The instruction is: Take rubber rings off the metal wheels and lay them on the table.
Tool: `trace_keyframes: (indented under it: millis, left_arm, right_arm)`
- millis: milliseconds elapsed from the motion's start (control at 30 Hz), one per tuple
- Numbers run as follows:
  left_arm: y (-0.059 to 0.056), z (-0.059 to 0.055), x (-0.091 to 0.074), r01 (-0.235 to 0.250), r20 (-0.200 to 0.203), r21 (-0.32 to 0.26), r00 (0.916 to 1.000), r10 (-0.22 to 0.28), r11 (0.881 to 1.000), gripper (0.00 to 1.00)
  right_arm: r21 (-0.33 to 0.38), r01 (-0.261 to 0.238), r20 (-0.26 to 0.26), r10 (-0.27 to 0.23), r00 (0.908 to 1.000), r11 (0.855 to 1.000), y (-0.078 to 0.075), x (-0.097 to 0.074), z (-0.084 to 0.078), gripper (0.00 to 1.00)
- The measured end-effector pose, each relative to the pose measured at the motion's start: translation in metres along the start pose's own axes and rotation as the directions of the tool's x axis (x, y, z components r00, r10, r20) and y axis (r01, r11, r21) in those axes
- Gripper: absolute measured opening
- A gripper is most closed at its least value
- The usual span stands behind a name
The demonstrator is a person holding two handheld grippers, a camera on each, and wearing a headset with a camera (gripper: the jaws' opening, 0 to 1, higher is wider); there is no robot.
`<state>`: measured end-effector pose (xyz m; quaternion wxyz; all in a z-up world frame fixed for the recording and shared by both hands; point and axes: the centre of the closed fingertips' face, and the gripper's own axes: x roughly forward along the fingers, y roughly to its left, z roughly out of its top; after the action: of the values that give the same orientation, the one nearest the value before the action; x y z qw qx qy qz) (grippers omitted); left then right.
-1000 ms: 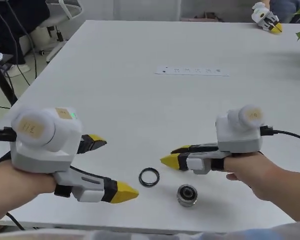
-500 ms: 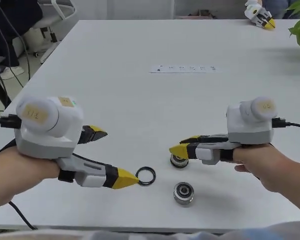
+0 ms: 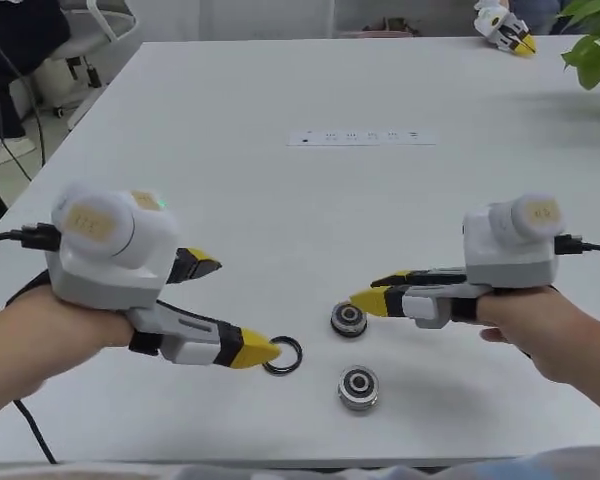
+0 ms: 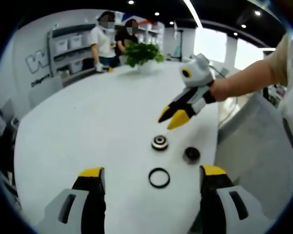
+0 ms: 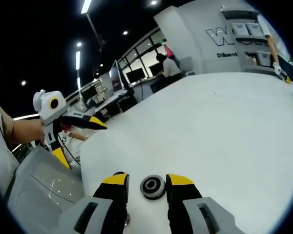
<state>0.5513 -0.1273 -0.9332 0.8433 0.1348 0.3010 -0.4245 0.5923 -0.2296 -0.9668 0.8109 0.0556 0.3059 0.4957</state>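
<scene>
On the white counter (image 3: 280, 200), the left gripper's (image 3: 237, 308) jaws gape wide by a loose black rubber ring (image 3: 299, 355), the right gripper's (image 3: 372, 292) stand narrowly apart at a round metal wheel (image 3: 349, 319); their tan labels (image 3: 88, 222) are unreadable.

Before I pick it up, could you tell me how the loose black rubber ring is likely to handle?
The rubber ring lies flat on the table, so it probably won't roll. It looks thin and hollow, so it is likely very light and may squash oval if pinched. Its low profile may make it hard to get under.
</scene>
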Motion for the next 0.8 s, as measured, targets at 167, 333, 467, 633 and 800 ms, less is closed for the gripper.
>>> trace_keyframes:
  millis: [167,333,467,633,800]
  left_arm:
    - [0.001,0.002,0.008,0.009,-0.003,-0.003,1.0000,-0.009,1.000,0.78]
    - [0.001,0.002,0.017,0.023,-0.020,0.003,0.9995,-0.023,1.000,0.75]
    - [0.001,0.002,0.024,0.031,-0.024,0.006,0.9992,-0.031,1.000,0.74]
    - [0.003,-0.001,0.032,0.036,-0.033,0.000,0.9988,-0.036,0.999,0.72]
    - [0.003,-0.001,0.040,0.047,-0.040,0.000,0.9981,-0.047,0.999,0.69]
  right_arm:
    - [-0.007,0.005,-0.002,-0.005,1.0000,1.000,-0.003,-0.002,-0.003,0.28]
    - [-0.009,0.002,-0.012,-0.002,0.9999,1.000,-0.005,-0.002,-0.008,0.27]
    - [-0.017,0.002,-0.022,-0.003,0.9998,1.000,-0.006,-0.001,-0.014,0.27]
    - [-0.025,-0.001,-0.033,0.001,0.9995,1.000,-0.007,0.001,-0.020,0.27]
    - [-0.044,-0.006,-0.047,0.004,0.9989,0.999,-0.010,0.003,-0.024,0.27]
